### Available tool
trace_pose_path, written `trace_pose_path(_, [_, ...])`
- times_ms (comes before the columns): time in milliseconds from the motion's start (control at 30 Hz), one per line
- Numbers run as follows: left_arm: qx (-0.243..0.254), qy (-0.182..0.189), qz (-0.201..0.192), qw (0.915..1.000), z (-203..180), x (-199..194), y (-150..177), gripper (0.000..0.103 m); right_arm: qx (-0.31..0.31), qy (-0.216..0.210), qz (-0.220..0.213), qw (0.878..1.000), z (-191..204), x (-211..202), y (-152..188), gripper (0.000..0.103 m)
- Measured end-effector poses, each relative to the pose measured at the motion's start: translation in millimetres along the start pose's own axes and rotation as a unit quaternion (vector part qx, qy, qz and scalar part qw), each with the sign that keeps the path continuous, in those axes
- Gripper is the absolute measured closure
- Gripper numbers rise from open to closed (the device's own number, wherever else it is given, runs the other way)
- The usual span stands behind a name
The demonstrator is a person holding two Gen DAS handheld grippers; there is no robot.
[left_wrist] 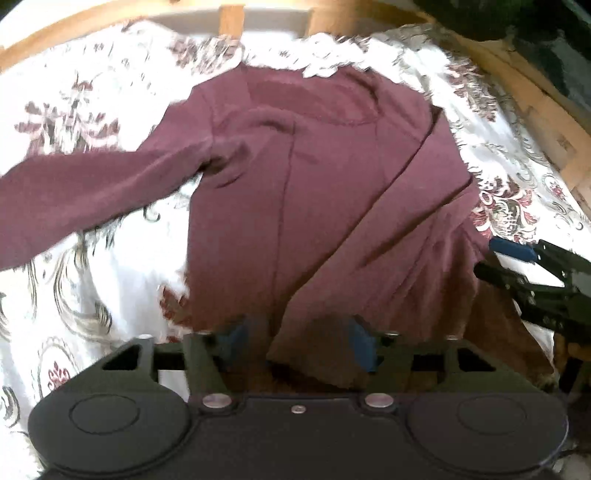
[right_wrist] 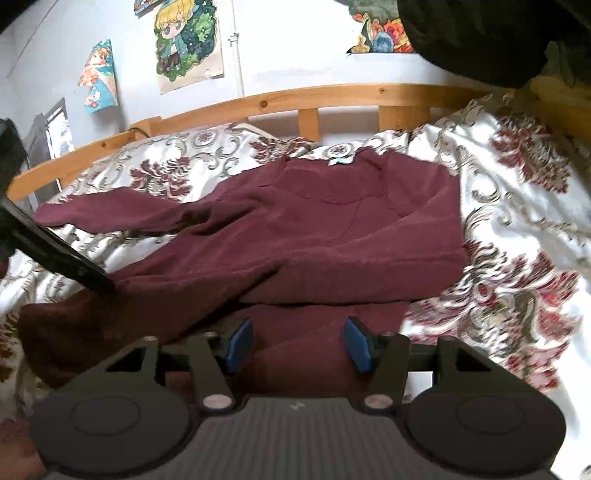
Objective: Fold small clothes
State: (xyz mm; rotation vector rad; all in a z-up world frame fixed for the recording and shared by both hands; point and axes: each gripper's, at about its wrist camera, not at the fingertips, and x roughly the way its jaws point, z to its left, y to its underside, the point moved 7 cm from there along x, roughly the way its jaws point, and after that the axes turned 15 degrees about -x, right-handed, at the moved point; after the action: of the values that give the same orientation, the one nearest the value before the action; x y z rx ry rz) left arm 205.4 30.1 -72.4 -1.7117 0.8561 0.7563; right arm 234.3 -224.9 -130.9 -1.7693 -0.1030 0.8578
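A maroon long-sleeved sweater (left_wrist: pixel 314 177) lies flat on a floral bedspread (left_wrist: pixel 74 280), neckline away from me. One sleeve (left_wrist: pixel 74 199) stretches out to the left. The other sleeve is folded diagonally across the body, and its cuff (left_wrist: pixel 314 354) lies between the blue pads of my left gripper (left_wrist: pixel 299 343), which stands open without pressing on it. In the right wrist view my right gripper (right_wrist: pixel 299 343) is open just above the sweater's (right_wrist: pixel 295 229) near hem, with cloth under the gap. The right gripper's fingers (left_wrist: pixel 517 273) also show at the sweater's right edge.
A wooden bed rail (right_wrist: pixel 295 96) runs along the far side of the bedspread (right_wrist: pixel 517 221), with a white wall and cartoon posters (right_wrist: pixel 188 40) behind it. A dark bulky object (right_wrist: pixel 480 33) hangs at the upper right. The left gripper's arm (right_wrist: pixel 55 251) crosses the left edge.
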Motion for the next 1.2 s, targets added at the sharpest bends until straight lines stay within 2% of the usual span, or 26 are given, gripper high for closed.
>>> trace_pose_path(167, [0.025, 0.017, -0.011, 0.9995, -30.2, 5.5, 7.7, 0.031, -0.028, 0.066, 0.014, 0.997, -29.0, -1.9, 3.4, 0.036])
trace_pose_path(267, [0.001, 0.006, -0.001, 1.0000, -35.1, 21.9, 12.3, 0.032, -0.065, 0.102, 0.016, 0.993, -45.0, -4.0, 4.7, 0.031])
trace_pose_path(367, [-0.039, -0.001, 0.017, 0.9991, -28.2, 39.3, 16.7, 0.038, -0.111, 0.121, 0.023, 0.986, -56.3, -3.6, 6.1, 0.025])
trace_pose_path(467, [-0.054, 0.013, 0.028, 0.9981, -22.2, 47.7, 22.8, 0.038, -0.147, 0.111, 0.038, 0.982, -62.9, -0.7, 5.4, 0.025])
trace_pose_path(600, [0.003, 0.020, 0.035, 0.9992, -23.0, 51.4, 30.5, 0.038, -0.210, 0.060, 0.063, 0.974, -68.6, 17.7, -3.8, 0.026])
trace_pose_path(667, [0.009, 0.026, 0.036, 0.9989, -21.6, 50.8, 32.3, 0.038, -0.261, 0.031, 0.081, 0.961, -65.6, 30.7, -6.9, 0.029])
trace_pose_path(767, [0.007, 0.039, 0.036, 0.9986, -17.8, 48.8, 32.7, 0.038, -0.344, 0.013, 0.107, 0.933, -56.7, 48.3, -10.6, 0.034])
trace_pose_path(867, [0.011, 0.048, 0.035, 0.9982, -14.2, 46.4, 35.8, 0.038, -0.404, 0.003, 0.119, 0.907, -47.9, 61.1, -16.7, 0.034])
trace_pose_path(1033, [0.020, 0.050, 0.035, 0.9979, -14.0, 45.6, 37.4, 0.038, -0.496, -0.030, 0.148, 0.855, -35.5, 75.4, -17.7, 0.033])
trace_pose_path(1067, [0.020, 0.050, 0.034, 0.9980, -14.0, 45.9, 37.3, 0.038, -0.507, -0.041, 0.158, 0.846, -32.7, 76.2, -17.5, 0.044])
trace_pose_path(1100, [0.020, 0.049, 0.034, 0.9980, -14.2, 46.0, 37.1, 0.038, -0.515, -0.047, 0.167, 0.839, -31.3, 76.4, -17.4, 0.068])
trace_pose_path(1167, [0.021, 0.049, 0.033, 0.9980, -14.5, 46.2, 36.9, 0.038, -0.533, -0.042, 0.181, 0.825, -31.3, 76.2, -15.4, 0.087])
trace_pose_path(1200, [0.022, 0.049, 0.033, 0.9980, -14.6, 46.1, 37.1, 0.038, -0.540, -0.040, 0.181, 0.821, -30.4, 74.0, -13.9, 0.092])
